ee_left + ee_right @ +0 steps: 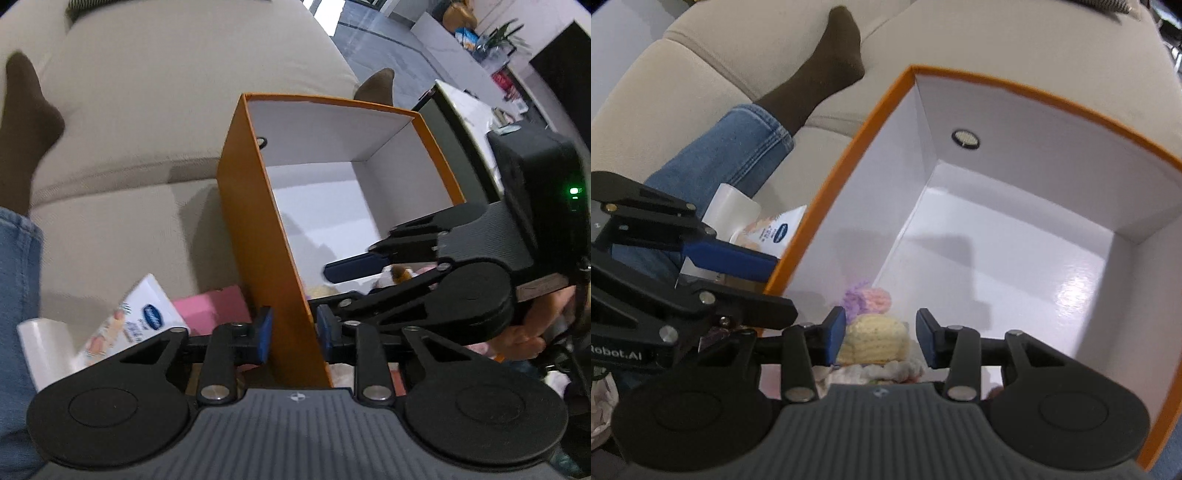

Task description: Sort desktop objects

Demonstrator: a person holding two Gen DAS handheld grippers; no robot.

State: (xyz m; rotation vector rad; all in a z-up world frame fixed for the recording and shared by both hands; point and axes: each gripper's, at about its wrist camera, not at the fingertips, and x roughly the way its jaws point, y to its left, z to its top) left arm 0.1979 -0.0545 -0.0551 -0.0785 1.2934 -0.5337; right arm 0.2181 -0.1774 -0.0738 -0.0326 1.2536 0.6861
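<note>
The left gripper (pixel 294 328) is straddling the near wall of the orange cardboard box with white lining (pixel 258 221) at frame centre, its jaws narrow, pads apparently not quite touching. The right gripper (pixel 881 341) is hovering inside the box at lower centre, jaws partly open around, not gripping, a yellow crocheted toy (pixel 873 341)

We see left gripper (pixel 294 332) straddling near side wall of orange cardboard box with white interior (pixel 255 229); blue pads sit either side of wall, contact not clear. Box stands on beige fabric sofa cushion (pixel 147 110). Right gripper (pixel 354 282) reaches into box from right, blue fingers (pixel 351 267) apart, small plush toy (pixel 397 275) between them, partly hidden. Left of box: white printed carton with blue oval logo (pixel 140 325), pink flat box (pixel 210 308). Brown sock (pixel 26 107) and blue denim leg (pixel 18 295) at left edge.
</note>
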